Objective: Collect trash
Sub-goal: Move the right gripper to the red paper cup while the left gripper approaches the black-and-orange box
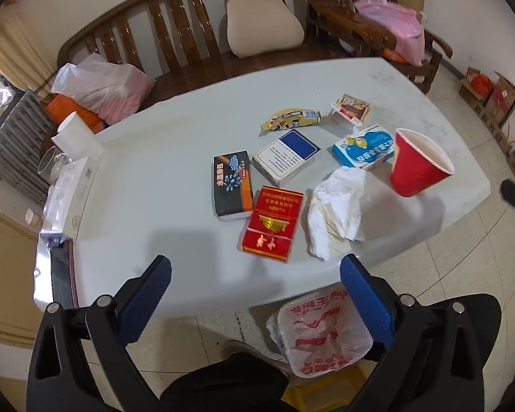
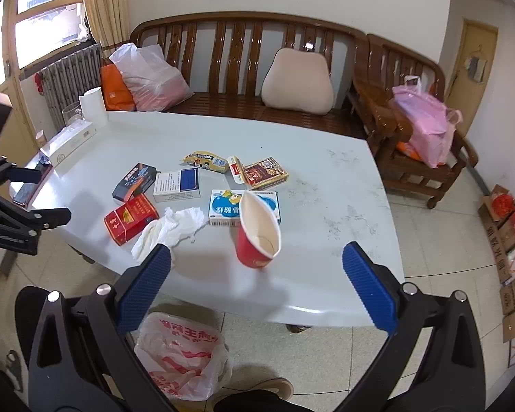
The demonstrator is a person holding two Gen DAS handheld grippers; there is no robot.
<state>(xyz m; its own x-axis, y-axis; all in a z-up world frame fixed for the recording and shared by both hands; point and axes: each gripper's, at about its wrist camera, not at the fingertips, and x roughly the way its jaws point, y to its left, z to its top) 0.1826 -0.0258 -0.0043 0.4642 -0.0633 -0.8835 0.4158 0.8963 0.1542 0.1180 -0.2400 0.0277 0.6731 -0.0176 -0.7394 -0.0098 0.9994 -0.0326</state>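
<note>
1. Right now the left gripper hangs above the near edge of the pale grey tabletop, jaws spread wide and holding nothing.
2. Likewise the right gripper hovers with its blue-padded jaws far apart and empty, the squashed red paper cup standing on the table just beyond them.
3. Trash lies scattered mid-table: a crumpled white tissue beside a red cigarette pack, with a black-and-orange box next to that.
4. Behind those sit a white-and-blue carton, a blue-and-white medicine box touching the cup, a yellow snack wrapper and an opened brown-and-white card box.
5. On the tiled floor below the table's near edge stands a bin lined with a white plastic bag printed in red, between the two grippers.
6. Beyond the table runs a slatted wooden bench carrying a beige cushion.
</note>
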